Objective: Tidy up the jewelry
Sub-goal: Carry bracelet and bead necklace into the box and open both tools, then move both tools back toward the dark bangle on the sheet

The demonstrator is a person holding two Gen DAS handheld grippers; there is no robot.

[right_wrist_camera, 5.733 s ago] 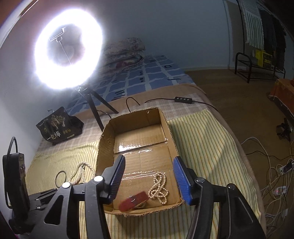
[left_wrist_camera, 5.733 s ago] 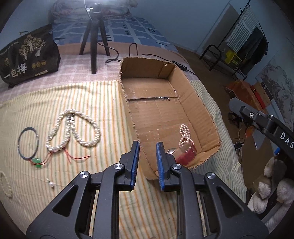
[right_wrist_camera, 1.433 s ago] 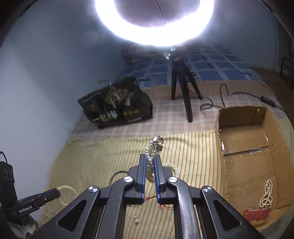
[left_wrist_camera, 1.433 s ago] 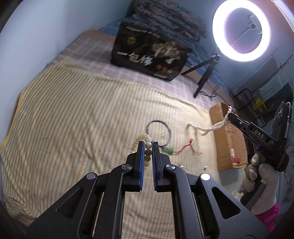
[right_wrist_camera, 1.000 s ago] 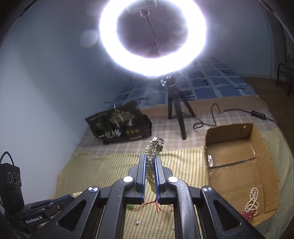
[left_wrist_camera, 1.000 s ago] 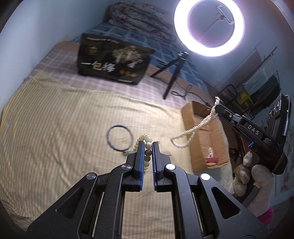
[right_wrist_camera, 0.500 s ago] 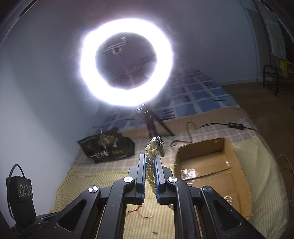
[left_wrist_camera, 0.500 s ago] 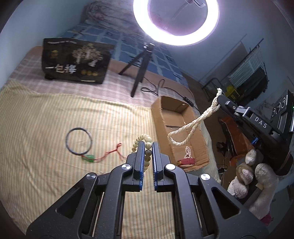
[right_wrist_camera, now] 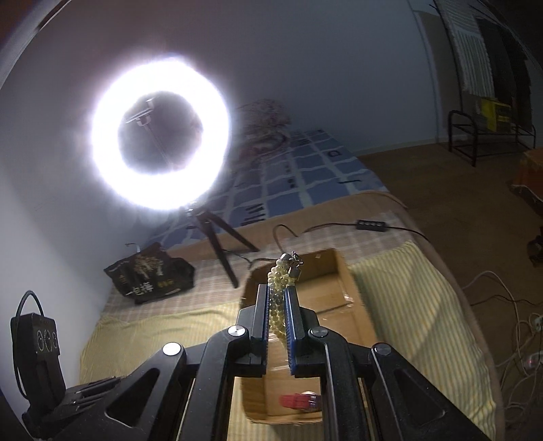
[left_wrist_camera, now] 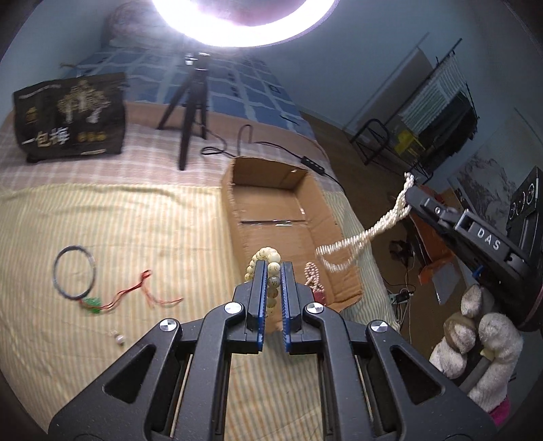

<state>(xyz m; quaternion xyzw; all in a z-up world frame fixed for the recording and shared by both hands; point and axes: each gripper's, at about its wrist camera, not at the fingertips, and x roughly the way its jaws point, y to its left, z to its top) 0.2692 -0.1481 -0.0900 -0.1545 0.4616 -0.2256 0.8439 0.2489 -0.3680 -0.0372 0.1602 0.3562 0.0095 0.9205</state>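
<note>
- Left wrist view: left gripper point(left_wrist_camera: 271, 268) pinched on a cream bead bracelet point(left_wrist_camera: 266, 263); the beads loop up past the fingertips, held in the air over the near left wall of the cardboard box point(left_wrist_camera: 281, 217)
- Same view: right gripper point(left_wrist_camera: 412, 196) comes in from the right, clamped on a long pearl necklace point(left_wrist_camera: 359, 241) that hangs down-left, blurred, its loop over the box's right wall
- Inside the box at the near end: a small pearl strand point(left_wrist_camera: 312, 274) and a red item point(left_wrist_camera: 319, 295), partly hidden behind the left gripper
- On the striped yellow bedspread point(left_wrist_camera: 135, 237), left of the box: a dark bangle point(left_wrist_camera: 74, 271), a green pendant on red cord point(left_wrist_camera: 112, 298) just below it, a small loose pearl piece point(left_wrist_camera: 118, 337) nearer the camera
- Behind: black printed bag point(left_wrist_camera: 71, 118), tripod point(left_wrist_camera: 190, 105) under a ring light point(left_wrist_camera: 244, 23)
- Right wrist view: right gripper point(right_wrist_camera: 276, 295) closed on the pearl necklace point(right_wrist_camera: 280, 291), clasp end sticking up above the tips, strands running down between the fingers
- Cardboard box point(right_wrist_camera: 346, 305) lies straight ahead below the gripper; red item point(right_wrist_camera: 298, 400) visible at its near end
- Ring light point(right_wrist_camera: 159, 132) glaring at upper left; black bag point(right_wrist_camera: 149, 274) by the wall
</note>
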